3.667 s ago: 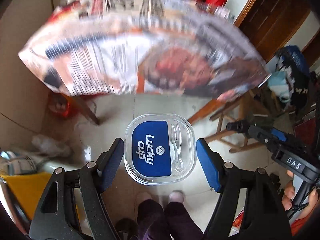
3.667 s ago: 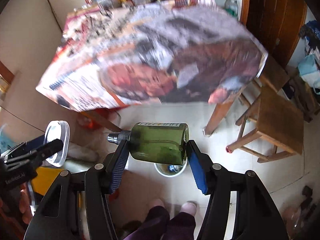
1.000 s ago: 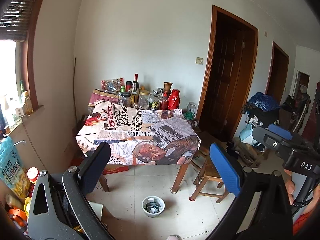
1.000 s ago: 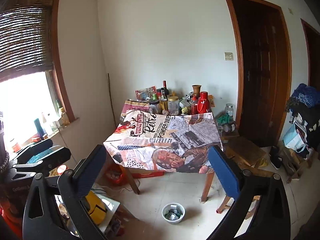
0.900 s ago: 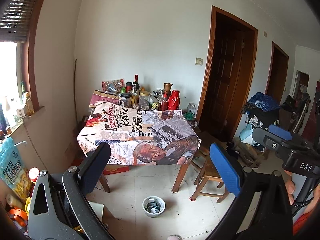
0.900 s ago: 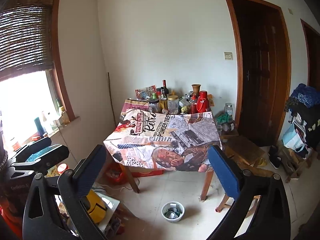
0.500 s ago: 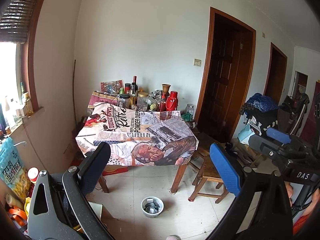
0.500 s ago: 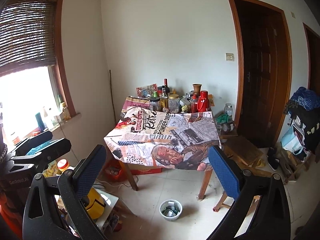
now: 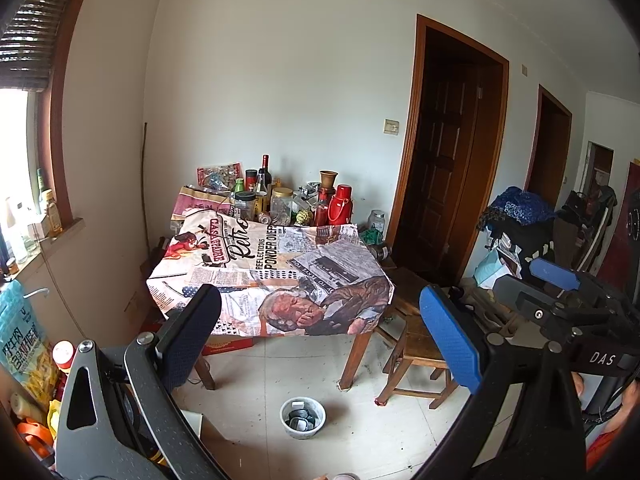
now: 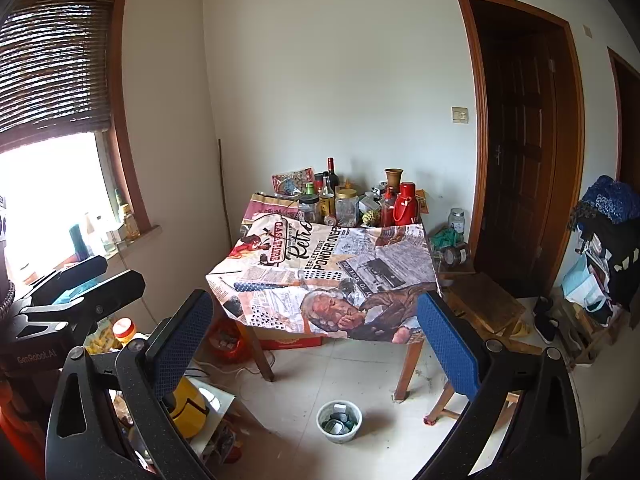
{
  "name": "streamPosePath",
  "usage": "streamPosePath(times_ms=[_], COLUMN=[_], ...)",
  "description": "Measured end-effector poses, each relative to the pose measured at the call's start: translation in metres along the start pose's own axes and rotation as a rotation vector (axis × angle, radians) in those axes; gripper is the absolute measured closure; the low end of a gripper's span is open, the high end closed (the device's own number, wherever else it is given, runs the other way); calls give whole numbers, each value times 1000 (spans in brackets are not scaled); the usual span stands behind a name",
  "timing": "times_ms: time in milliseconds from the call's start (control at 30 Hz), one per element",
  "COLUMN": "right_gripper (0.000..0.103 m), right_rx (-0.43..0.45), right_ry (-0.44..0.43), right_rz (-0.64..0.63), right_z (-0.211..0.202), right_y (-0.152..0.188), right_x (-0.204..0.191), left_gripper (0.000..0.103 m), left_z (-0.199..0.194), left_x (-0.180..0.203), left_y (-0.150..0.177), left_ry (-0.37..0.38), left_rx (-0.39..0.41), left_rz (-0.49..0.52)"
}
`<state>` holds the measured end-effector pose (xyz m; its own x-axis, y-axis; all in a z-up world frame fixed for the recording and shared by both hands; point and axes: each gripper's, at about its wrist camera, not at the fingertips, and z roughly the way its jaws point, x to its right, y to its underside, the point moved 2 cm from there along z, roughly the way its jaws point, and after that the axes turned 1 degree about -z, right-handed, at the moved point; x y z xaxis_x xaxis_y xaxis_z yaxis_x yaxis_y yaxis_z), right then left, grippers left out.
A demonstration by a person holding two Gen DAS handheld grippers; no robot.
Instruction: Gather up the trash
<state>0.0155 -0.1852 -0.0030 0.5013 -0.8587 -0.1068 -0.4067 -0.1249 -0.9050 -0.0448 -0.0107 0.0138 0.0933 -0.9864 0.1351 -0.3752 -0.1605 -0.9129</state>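
Small white round bin (image 10: 339, 420) on floor, near desk leg: dark contents too small to identify. Printed newspaper-pattern cloth (image 9: 276, 276) hides the desk top and most legs. Far-edge glass jars and bottles (image 10: 344, 200) overlap; labels unreadable. Wooden stool (image 9: 416, 348) half hidden behind right blue finger.

Black left gripper (image 9: 320, 338), blue pads (image 9: 448, 340), "DAS" marking

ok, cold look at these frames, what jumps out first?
The table mid-room under a loud newspaper-collage cloth, with bottles and jars crowded along its far edge by the wall. On the floor in front sits a small white bin holding trash. Left gripper and right gripper both hang open, empty.
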Motion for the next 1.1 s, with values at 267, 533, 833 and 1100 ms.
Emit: streamPosePath(times_ms=[267, 533, 833, 1100], right_gripper=[2, 2, 2, 2], right_rx=[-1, -7, -27, -50], right_ry=[-3, -10, -17, -28], right_rz=[-10, -5, -4, 13], right_z=[1, 6, 18, 48], right_y=[-4, -7, -9, -15], right_x=[2, 6, 14, 33], left_gripper=[3, 3, 3, 2], left_z=[0, 5, 19, 54], left_x=[-1, 0, 4, 9], left_y=[-1, -3, -5, -11], left_ry=[4, 11, 3, -19], left_rx=[3, -9, -26, -52], left_rz=[-10, -18, -22, -16])
